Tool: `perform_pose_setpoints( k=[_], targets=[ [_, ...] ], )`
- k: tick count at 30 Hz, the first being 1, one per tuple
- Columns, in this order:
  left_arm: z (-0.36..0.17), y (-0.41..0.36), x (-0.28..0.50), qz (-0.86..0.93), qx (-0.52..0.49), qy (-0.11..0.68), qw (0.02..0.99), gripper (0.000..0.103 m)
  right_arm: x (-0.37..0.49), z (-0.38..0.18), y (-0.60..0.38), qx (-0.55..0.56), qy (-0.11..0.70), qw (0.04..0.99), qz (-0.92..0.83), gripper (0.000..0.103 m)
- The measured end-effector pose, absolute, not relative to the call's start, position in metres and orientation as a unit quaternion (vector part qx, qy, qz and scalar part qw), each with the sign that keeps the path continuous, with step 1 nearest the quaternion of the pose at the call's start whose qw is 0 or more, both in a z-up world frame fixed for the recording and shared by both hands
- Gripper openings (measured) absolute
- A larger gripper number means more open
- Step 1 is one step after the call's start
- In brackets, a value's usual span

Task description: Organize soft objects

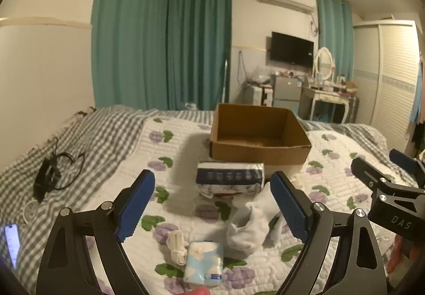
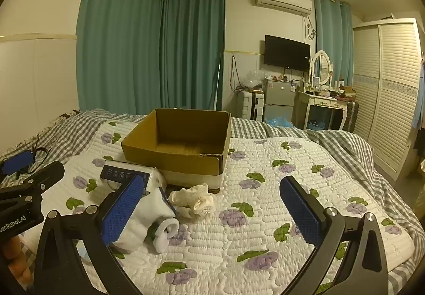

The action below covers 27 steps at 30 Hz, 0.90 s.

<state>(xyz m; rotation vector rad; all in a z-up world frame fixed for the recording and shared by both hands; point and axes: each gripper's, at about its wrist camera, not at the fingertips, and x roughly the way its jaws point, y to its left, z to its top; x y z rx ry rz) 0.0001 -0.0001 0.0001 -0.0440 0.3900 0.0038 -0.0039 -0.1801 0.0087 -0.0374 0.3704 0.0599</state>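
Observation:
An open, empty cardboard box stands on the flowered quilt. In front of it lies a blue-and-white tissue pack. A white sock lies crumpled nearer me. A small light-blue tissue packet and a white coiled cable lie close below my left gripper. A cream lace cloth lies in front of the box in the right wrist view. My left gripper is open and empty above the quilt. My right gripper is open and empty, its left finger beside the sock.
A black charger with cable and a phone lie on the checked sheet at left. Beyond the bed stand a small fridge, a dressing table and a wardrobe. Teal curtains hang behind.

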Motion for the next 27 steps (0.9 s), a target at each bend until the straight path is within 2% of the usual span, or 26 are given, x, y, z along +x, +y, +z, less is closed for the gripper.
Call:
perform_pose_setpoints(
  k=[27],
  targets=[
    [-0.0002,0.0004,-0.001,0.003,-0.017,0.189,0.982,0.09,-0.0029,0.0056,-0.1802,-0.019,0.184,0.982,0.028,0.103]
  ],
)
